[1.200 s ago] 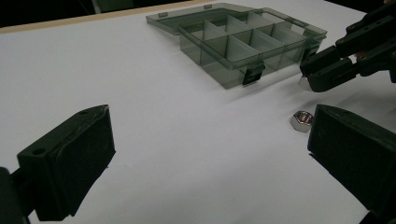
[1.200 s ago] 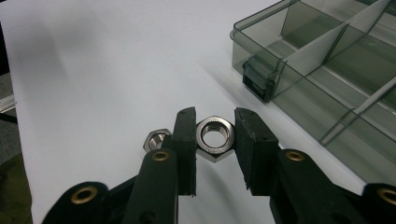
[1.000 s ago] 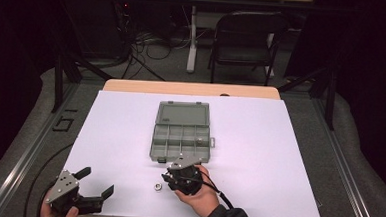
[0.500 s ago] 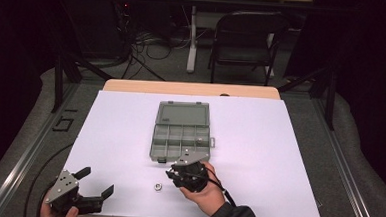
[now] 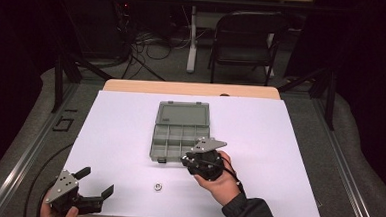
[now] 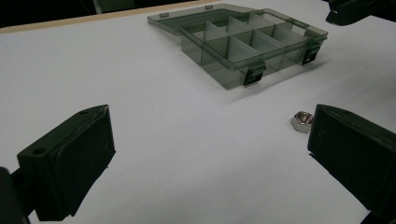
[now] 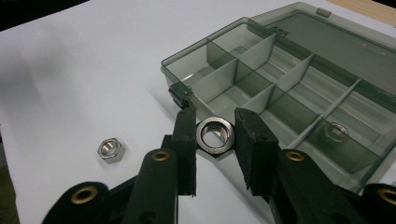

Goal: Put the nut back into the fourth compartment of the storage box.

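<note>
Since a second ago, right gripper [image 7: 214, 135] has carried its nut [image 7: 214, 135] from beside the loose nut [image 5: 158, 187] up to the box [image 5: 179, 133], at its near edge. Its jaws are clamped on the nut's flats, bore facing the camera. Left gripper [image 5: 96, 186], well left of the box, has its jaws wide apart, empty. Another nut [image 7: 336, 131] lies inside the box, blurred behind a wall.

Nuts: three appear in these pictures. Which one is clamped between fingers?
The nut clamped by the right gripper; one lies loose on the table, another inside the box.
</note>
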`<state>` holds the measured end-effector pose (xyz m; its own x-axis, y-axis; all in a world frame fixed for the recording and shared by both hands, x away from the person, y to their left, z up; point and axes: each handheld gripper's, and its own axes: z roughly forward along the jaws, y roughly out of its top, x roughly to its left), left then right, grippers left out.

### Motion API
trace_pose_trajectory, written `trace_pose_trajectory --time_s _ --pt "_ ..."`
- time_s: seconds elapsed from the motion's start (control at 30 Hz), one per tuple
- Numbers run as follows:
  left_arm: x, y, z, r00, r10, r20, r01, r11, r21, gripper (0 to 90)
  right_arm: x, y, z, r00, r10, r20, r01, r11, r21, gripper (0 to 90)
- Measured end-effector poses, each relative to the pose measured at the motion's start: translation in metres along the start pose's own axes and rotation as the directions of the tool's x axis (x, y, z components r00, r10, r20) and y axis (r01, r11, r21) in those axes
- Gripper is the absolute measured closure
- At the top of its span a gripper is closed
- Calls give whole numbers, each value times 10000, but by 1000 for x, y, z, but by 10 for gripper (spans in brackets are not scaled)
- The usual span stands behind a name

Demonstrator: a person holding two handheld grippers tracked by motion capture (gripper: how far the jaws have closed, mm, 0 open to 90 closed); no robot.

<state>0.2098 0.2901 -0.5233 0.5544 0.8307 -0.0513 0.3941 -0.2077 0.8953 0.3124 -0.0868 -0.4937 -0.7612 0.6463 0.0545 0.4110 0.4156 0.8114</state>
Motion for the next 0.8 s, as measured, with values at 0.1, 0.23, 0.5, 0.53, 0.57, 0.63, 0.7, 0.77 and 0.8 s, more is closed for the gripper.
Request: trace_pose_trajectory --time_s 0.1,0.23,0.5,0.53,0.57,0.63,0.7,0.77,0.8 --pt "0 0 0 10000 -49 -3 49 10000 -3 6 -5 2 -3 9999 55 84 -55 10000 22 705" --pt "0 0 0 10000 -28 -7 28 10000 -6 6 -11 5 -7 9997 121 214 -120 9999 -43 705" --pt "0 0 0 10000 22 9 -22 10000 -4 6 -21 12 -10 9988 130 468 -129 9999 -28 705" --pt "0 0 0 10000 20 12 -20 10000 -4 6 -23 13 -10 9986 155 505 -155 9999 -17 705" --pt "0 0 0 10000 26 11 -26 10000 0 6 -25 15 -10 9985 197 518 -196 9998 -17 705" --pt "0 0 0 10000 29 22 -29 10000 0 6 -29 17 -9 9980 244 590 -242 9997 -33 705" --pt "0 0 0 10000 20 21 -20 10000 2 6 -33 20 -8 9971 218 727 -221 9997 34 705" --pt "0 0 0 10000 25 17 -25 10000 2 6 -37 23 -6 9964 203 826 -210 9997 77 705" --pt "0 0 0 10000 21 18 -21 10000 -2 6 -39 24 -5 9958 200 889 -206 9998 67 705"
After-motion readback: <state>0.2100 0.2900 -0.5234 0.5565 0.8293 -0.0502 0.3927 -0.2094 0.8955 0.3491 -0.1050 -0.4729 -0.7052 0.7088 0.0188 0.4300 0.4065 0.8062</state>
